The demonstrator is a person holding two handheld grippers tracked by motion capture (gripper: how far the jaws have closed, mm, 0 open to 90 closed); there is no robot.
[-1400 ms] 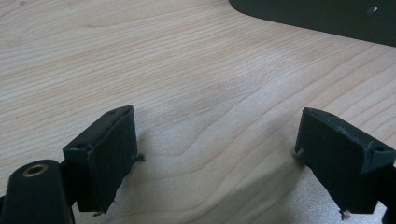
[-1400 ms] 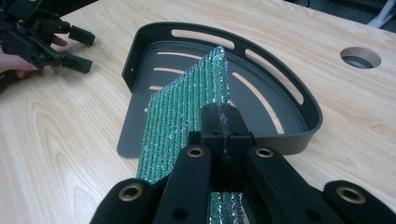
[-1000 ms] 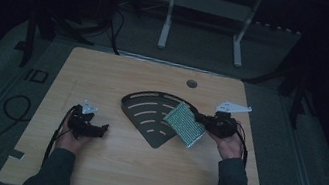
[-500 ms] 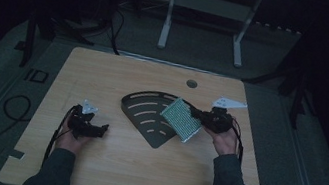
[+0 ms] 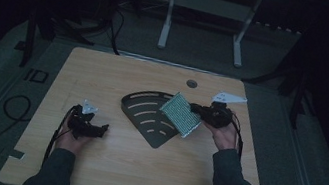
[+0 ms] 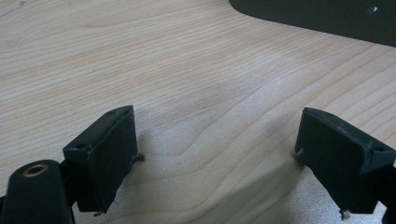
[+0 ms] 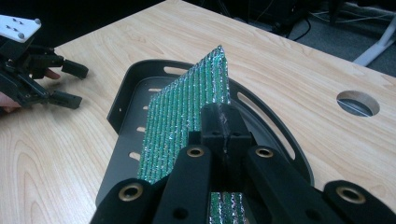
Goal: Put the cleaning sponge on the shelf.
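A green glittery scouring pad (image 5: 180, 114) hangs tilted over the right part of a black fan-shaped slotted tray (image 5: 143, 114) in the middle of the wooden table. My right gripper (image 5: 194, 108) is shut on the pad's right edge. In the right gripper view the jaws (image 7: 224, 121) are pinched together on the ribbed pad (image 7: 187, 116) above the tray (image 7: 122, 100). My left gripper (image 5: 103, 129) rests on the table left of the tray, open, its tips pointing at the tray. Its jaws (image 6: 215, 154) stand wide apart over bare wood.
A round cable hole (image 5: 192, 83) sits in the table (image 5: 138, 174) beyond the tray. Cables trail from both grippers toward the person. A white metal frame (image 5: 207, 8) stands on the floor behind the table. The tray's edge (image 6: 317, 14) lies ahead of the left jaws.
The right gripper has carried the pad a little farther away and leftward over the tray. The left gripper has stayed put.
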